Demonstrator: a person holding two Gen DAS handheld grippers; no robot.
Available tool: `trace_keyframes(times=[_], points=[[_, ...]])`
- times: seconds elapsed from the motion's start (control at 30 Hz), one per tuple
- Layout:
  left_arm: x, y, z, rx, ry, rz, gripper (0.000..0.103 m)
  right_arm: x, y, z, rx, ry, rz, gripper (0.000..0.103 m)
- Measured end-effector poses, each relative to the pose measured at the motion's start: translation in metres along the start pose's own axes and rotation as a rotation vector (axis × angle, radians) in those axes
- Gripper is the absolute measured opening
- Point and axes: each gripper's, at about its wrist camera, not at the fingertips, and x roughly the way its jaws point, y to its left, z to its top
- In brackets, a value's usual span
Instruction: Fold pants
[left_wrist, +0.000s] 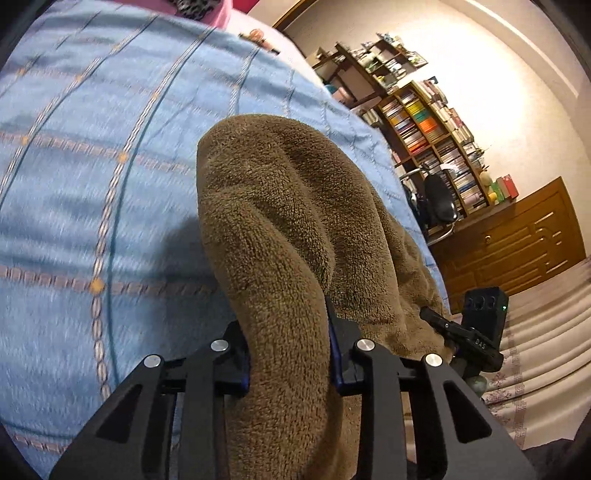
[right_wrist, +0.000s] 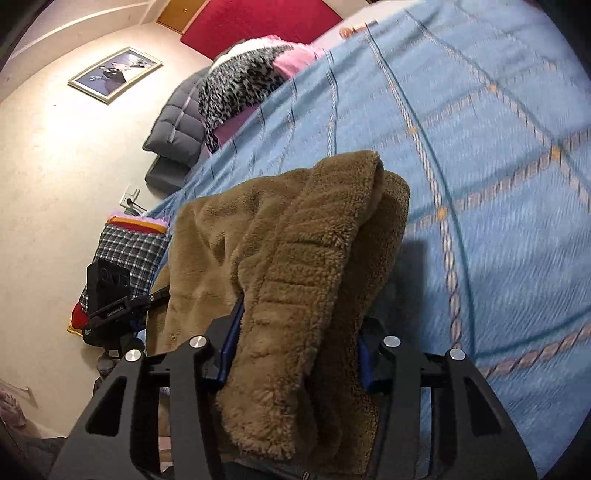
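Brown fleece pants (left_wrist: 266, 192) hang bunched over a blue checked bedspread (left_wrist: 92, 166). My left gripper (left_wrist: 290, 343) is shut on a thick fold of them, blue pads pressing both sides. In the right wrist view the same pants (right_wrist: 295, 229) show a ribbed waistband edge, and my right gripper (right_wrist: 299, 347) is shut on that bundle above the bedspread (right_wrist: 480, 147). Each gripper's camera block shows in the other's view: the right one (left_wrist: 476, 332) at the pants' right edge, the left one (right_wrist: 110, 295) at their left edge. The fabric hides the fingertips.
A bookshelf (left_wrist: 424, 129), a black chair (left_wrist: 439, 199) and a wooden cabinet (left_wrist: 517, 240) stand past the bed's right side. Leopard-print and pink pillows (right_wrist: 236, 85) and a dark duvet (right_wrist: 177, 125) lie at the head. A stack of folded cloth (right_wrist: 129, 247) sits by the wall.
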Motion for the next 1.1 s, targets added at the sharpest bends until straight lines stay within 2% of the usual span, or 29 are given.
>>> trace_keyframes(times=[0.17, 0.3, 0.5, 0.67, 0.87, 1.03, 1.1], points=[[0.027, -0.029, 0.046, 0.028, -0.023, -0.013, 0.029, -0.013, -0.002, 0.042, -0.026, -0.068, -0.029, 0.05], [0.058, -0.042, 0.083, 0.043, -0.028, -0.026, 0.029, -0.019, -0.02, 0.082, -0.016, -0.121, -0.055, 0.05], [0.112, -0.055, 0.142, 0.06, -0.029, -0.043, 0.029, -0.005, -0.049, 0.142, -0.002, -0.164, -0.096, 0.05], [0.154, -0.052, 0.185, 0.059, -0.037, -0.032, 0.029, 0.021, -0.073, 0.191, -0.041, -0.172, -0.136, 0.05], [0.198, -0.039, 0.214, 0.056, -0.031, 0.001, 0.03, 0.055, -0.108, 0.218, -0.059, -0.152, -0.165, 0.05], [0.225, -0.02, 0.211, 0.049, -0.006, 0.046, 0.031, 0.071, -0.123, 0.214, -0.066, -0.117, -0.203, 0.052], [0.229, -0.015, 0.209, 0.045, -0.009, 0.034, 0.036, 0.074, -0.129, 0.21, -0.057, -0.111, -0.219, 0.057]])
